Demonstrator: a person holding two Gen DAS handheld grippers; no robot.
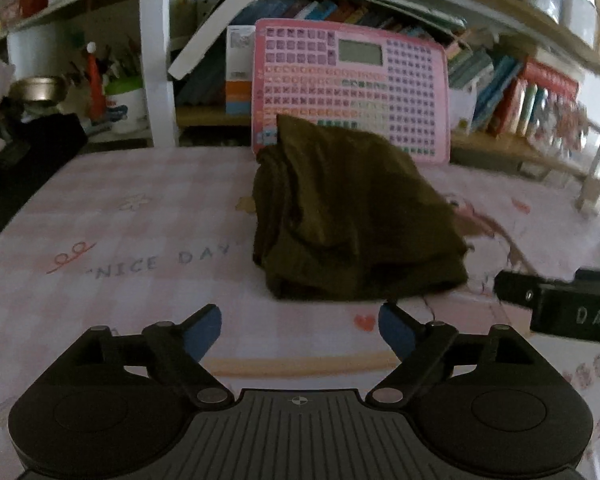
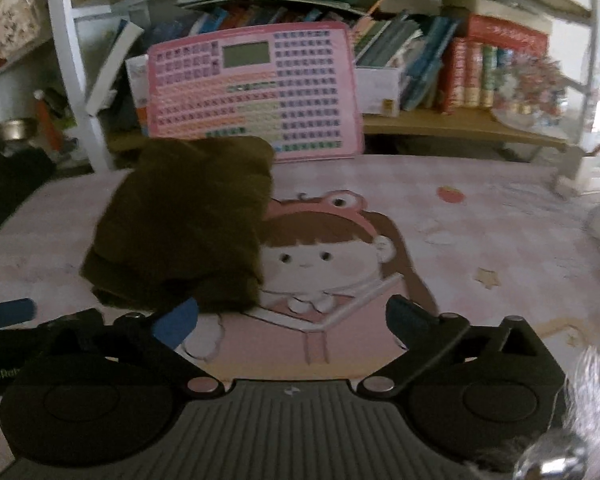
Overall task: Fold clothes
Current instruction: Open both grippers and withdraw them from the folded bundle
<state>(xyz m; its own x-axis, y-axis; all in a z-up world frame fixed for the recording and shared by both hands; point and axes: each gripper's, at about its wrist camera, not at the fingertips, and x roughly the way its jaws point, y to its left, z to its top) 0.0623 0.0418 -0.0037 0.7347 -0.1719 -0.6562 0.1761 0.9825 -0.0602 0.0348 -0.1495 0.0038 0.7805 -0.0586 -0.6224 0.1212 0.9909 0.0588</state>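
Lying Bundled on the Pink Desk Mat

Resting as a compact olive-brown garment (image 1: pixel 352 216) on the mat (image 1: pixel 120 220), long axis running toward the bookshelf (image 1: pixel 500 92). Left gripper (image 1: pixel 300 326) and right gripper (image 2: pixel 292 316) hovering near it, fingers spread, holding nothing. Risks slumping open if nudged: layers look loose.

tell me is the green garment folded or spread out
Folded. The garment sits as a compact, thick bundle with stacked layers along its near edge, on the mat. Both grippers are open and off it.
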